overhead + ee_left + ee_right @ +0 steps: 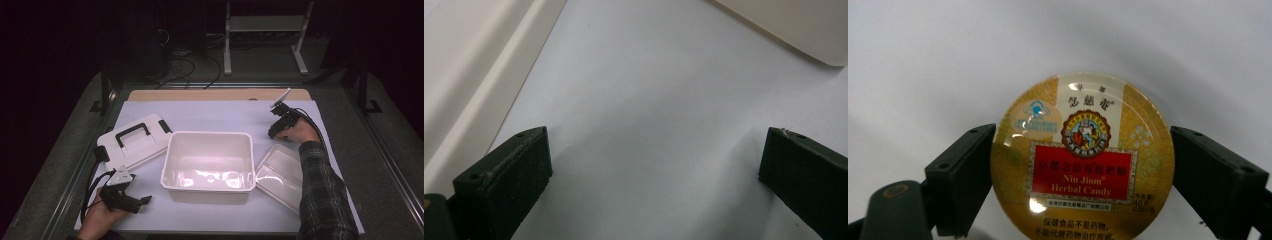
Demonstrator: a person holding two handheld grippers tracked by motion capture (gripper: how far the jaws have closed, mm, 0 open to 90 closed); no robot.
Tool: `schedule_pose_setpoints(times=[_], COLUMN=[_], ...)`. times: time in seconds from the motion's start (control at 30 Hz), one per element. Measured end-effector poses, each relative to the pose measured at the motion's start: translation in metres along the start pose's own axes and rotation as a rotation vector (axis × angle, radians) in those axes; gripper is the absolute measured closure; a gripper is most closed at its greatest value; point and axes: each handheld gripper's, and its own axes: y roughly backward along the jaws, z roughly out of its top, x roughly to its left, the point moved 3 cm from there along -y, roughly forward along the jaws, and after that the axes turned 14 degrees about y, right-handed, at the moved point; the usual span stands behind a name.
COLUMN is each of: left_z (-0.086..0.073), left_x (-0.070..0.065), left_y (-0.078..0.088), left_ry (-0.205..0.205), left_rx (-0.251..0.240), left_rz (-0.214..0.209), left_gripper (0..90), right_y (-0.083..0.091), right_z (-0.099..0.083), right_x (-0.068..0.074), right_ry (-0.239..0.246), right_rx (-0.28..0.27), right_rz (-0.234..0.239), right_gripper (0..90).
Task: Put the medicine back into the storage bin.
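The round candy tin is lying flat on the white cover of the bench, at the far right part of it, and in the right gripper view it is sitting between the two jaws of the right tool; the jaws are standing at its left and right edges, touching or almost touching the rim, but I cannot tell if they are already pressing it. The tin is looking like thin metal with a glossy printed lid, so I am judging it light, stiff and rather slippery; the good place for taking hold is across the rim at the widest line, low on the side wall, because a hold on the curved top edge may be sliding off. In the high view the right tool is resting beyond the clear lid; beside this lid the open white bin is standing in the middle, and the white case with a black handle is lying at the left. The left tool is hovering over bare bench with its jaws wide apart and holding nothing.
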Motion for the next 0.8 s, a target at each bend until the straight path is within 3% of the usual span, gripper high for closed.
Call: schedule_pose_setpoints(times=[0.2, 0.57, 0.8], left_z=[0.0000, 0.0000, 0.0000], left_x=[0.0000, 0.0000, 0.0000], left_y=[0.0000, 0.0000, 0.0000], left_ry=[0.000, 0.000, 0.000], left_rx=[0.000, 0.001, 0.001], left_rz=[0.000, 0.000, 0.000], left_gripper=[0.0, 0.0, 0.0], right_y=[-0.0020, -0.0014, 0.0033], right_z=[-0.0021, -0.0020, -0.0030], right_x=[-0.0004, -0.0009, 0.0002], right_ry=[-0.016, -0.011, -0.018], right_rx=[0.003, 0.011, 0.006], right_rz=[0.030, 0.035, 0.063], right_gripper=[19.2, 20.0, 20.0])
